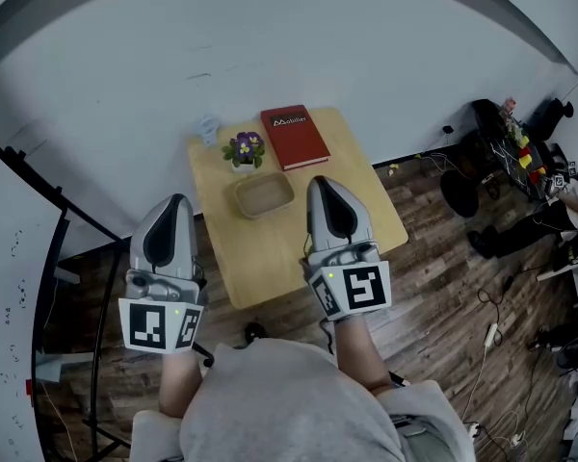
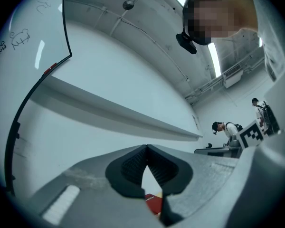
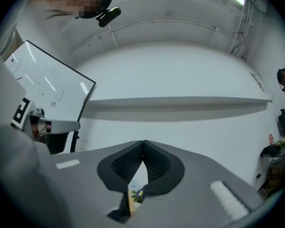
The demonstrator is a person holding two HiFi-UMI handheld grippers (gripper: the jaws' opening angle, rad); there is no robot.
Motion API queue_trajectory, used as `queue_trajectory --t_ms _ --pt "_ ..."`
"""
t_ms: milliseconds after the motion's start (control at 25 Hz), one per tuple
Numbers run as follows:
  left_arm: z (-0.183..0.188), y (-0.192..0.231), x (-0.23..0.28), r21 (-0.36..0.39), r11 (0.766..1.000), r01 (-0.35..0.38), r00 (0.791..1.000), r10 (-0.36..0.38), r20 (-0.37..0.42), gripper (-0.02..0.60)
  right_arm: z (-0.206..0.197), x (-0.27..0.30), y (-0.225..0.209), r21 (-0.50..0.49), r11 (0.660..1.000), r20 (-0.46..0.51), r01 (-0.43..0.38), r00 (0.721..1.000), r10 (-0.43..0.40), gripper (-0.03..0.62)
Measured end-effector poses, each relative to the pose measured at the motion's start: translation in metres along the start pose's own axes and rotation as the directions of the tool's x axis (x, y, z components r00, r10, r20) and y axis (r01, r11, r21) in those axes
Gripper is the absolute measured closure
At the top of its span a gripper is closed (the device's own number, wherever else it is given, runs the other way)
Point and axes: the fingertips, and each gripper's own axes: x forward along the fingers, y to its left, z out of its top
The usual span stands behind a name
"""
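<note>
A small wooden table stands below me against the white wall. On it lie a red book, a potted purple flower, a shallow wooden bowl and a clear glass. My left gripper hovers over the table's near left edge, shut and empty. My right gripper hangs just right of the bowl, also shut and empty. In the left gripper view the shut tips frame a bit of the red book. Under the shut tips in the right gripper view I see the flower.
A whiteboard on a black frame stands at the left. Cables, bags and shelves of gear crowd the wooden floor at the right, with a seated person there. Another person stands far off.
</note>
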Motion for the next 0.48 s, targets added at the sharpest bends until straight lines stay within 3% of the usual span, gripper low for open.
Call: queue_trajectory --t_ms 480 --pt "-0.021 0.019 0.016 -0.047 0.998 0.041 0.999 -0.042 -0.017 0.577 -0.019 0.011 -0.001 -0.013 0.999 -0.037 0.049 0.998 -0.049 0.593"
